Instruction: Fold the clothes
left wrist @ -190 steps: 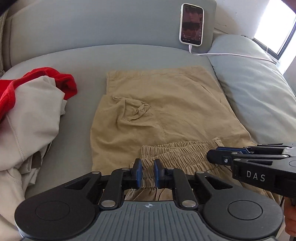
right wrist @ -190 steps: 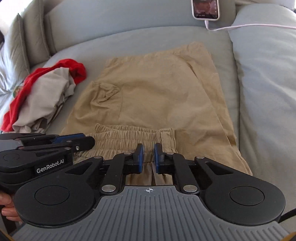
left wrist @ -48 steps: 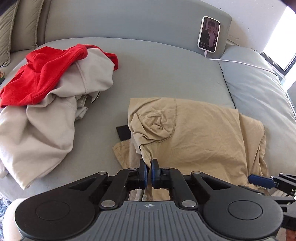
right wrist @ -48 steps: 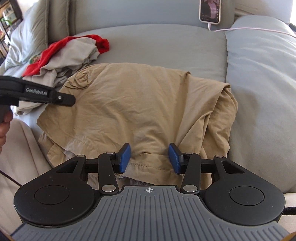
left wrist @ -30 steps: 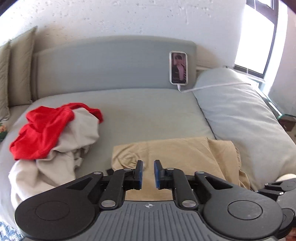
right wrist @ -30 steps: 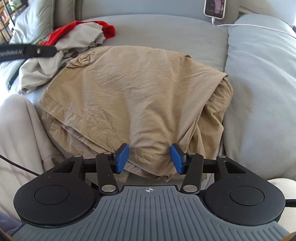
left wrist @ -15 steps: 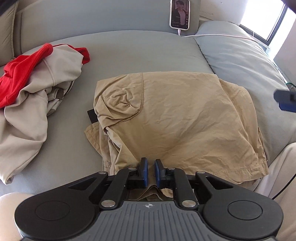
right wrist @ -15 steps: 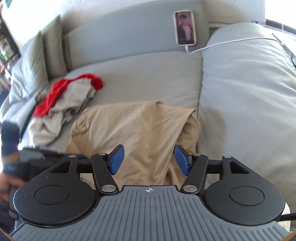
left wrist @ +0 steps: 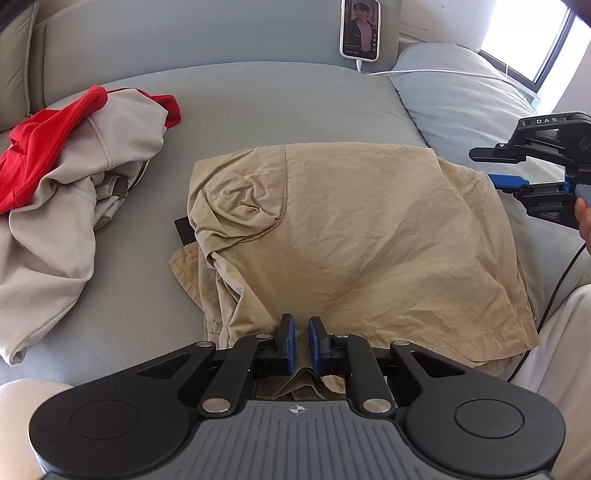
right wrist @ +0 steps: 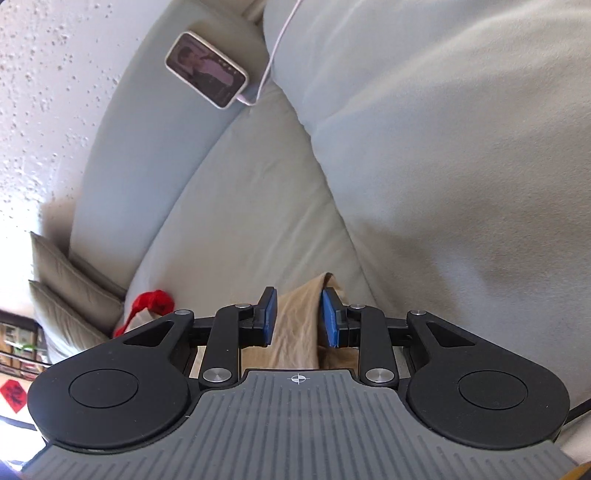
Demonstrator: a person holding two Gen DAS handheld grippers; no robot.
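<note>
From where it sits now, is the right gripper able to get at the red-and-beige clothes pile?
Probably not directly: the right gripper is at the khaki shorts' far right edge, jaws closing; the clothes pile lies across them, left.

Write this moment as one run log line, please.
shorts: folded on sofa | left gripper: near edge, grip unclear | right gripper: closing, at right edge

- Shorts [left wrist: 354, 236] lie on the sofa [left wrist: 258, 103], ahead of the left fingers [left wrist: 286, 341].
- Clothes pile [left wrist: 70, 173] lies left.
- Phone [left wrist: 360, 27] stands far ahead.
</note>
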